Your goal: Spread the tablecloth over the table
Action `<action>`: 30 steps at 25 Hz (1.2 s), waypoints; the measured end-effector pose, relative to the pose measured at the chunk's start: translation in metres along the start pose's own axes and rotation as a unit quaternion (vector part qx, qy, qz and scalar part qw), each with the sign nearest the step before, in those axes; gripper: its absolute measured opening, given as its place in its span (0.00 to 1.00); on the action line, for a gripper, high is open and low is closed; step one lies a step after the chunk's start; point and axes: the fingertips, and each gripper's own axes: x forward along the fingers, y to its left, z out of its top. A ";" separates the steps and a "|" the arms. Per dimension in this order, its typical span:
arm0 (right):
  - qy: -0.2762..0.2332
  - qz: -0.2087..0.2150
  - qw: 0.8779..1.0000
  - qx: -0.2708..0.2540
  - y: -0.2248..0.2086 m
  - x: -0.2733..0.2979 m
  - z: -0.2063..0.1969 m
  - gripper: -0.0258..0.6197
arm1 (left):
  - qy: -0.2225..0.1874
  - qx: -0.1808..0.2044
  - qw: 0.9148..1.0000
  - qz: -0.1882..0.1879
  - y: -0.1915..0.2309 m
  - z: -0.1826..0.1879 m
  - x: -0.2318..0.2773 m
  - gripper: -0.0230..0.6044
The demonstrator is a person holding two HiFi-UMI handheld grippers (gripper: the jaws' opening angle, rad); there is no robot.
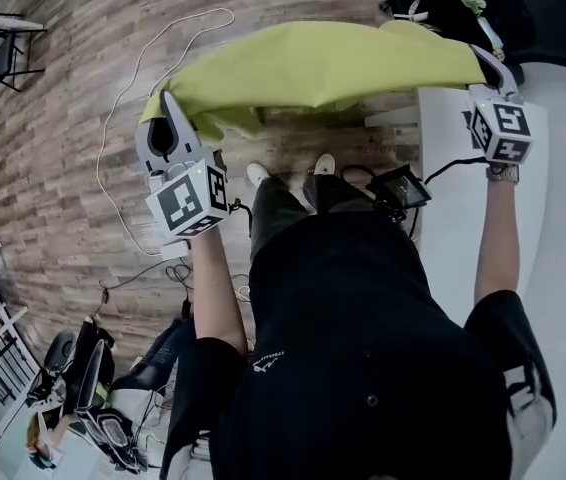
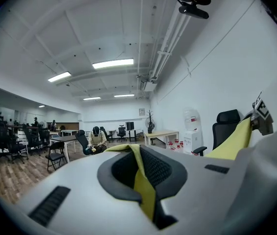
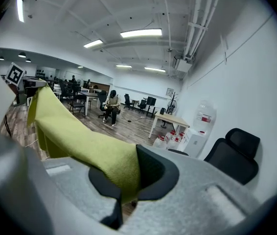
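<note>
A yellow-green tablecloth (image 1: 313,63) hangs stretched in the air between both grippers, above the wooden floor and in front of the person's feet. My left gripper (image 1: 166,108) is shut on the cloth's left end; in the left gripper view a fold of tablecloth (image 2: 141,180) is pinched between the jaws. At the right, my right gripper (image 1: 490,66) is shut on the other end, and the tablecloth (image 3: 94,151) runs out of its jaws toward the left gripper's marker cube (image 3: 15,75). The white table (image 1: 458,238) lies to the right, below the right arm.
A black office chair (image 1: 528,8) stands at the far right, beyond the table. A black device (image 1: 400,188) sits at the table's near edge. A white cable (image 1: 123,98) loops over the floor at left. Bags (image 1: 93,368) lie at the lower left. A water dispenser (image 2: 192,131) stands by the wall.
</note>
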 end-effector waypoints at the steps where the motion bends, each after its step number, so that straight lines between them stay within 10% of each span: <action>1: 0.001 -0.005 1.000 0.005 -0.004 -0.004 -0.002 0.05 | 0.000 0.000 1.000 -0.004 -0.005 0.001 -0.001 0.05; 16: 0.020 -0.138 0.989 0.041 -0.037 -0.148 -0.053 0.05 | -0.025 0.010 0.991 -0.132 -0.056 0.025 -0.057 0.05; 30: 0.022 -0.179 0.982 0.051 -0.030 -0.235 -0.099 0.05 | -0.033 0.018 0.986 -0.163 -0.088 0.019 -0.110 0.05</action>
